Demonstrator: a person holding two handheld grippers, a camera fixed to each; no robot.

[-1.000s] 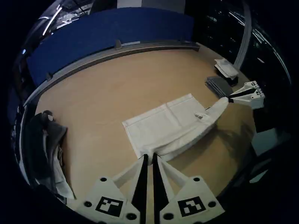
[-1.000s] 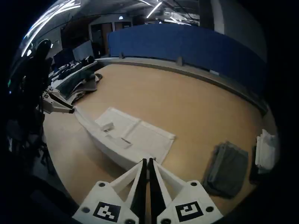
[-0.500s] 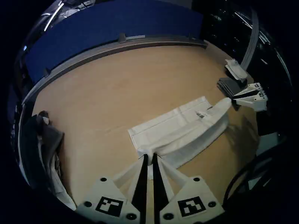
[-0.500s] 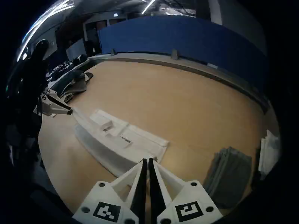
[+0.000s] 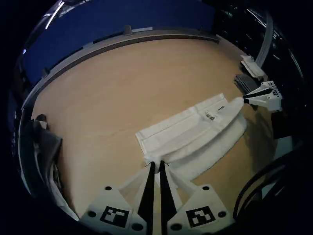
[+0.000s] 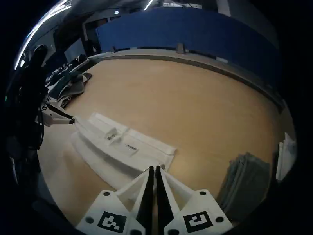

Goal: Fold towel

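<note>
Corner of the towel (image 5: pixel 187 133) taken by the left gripper (image 5: pixel 155 167) is covered by its fingers (image 5: pixel 148 192); how much cloth sits between them can't be told; same at the right gripper (image 6: pixel 153 169), corner tucked under the tips; both gripper bodies cut off at the bottom edge; tag (image 5: pixel 211 114) on the towel's top layer too small to read; towel's lower layers hidden under the fold; grey stack (image 5: pixel 243 81) beyond the towel's far end partly behind the right gripper, and clipped by the edge in the right gripper view; white stack (image 6: pixel 287 154) past it clipped too; dark pile (image 5: pixel 41 152) left of the towel cut by the edge, its items indistinguishable; person (image 6: pixel 23 98) at the towel's left end just a dark shape, hand can't be made out.
</note>
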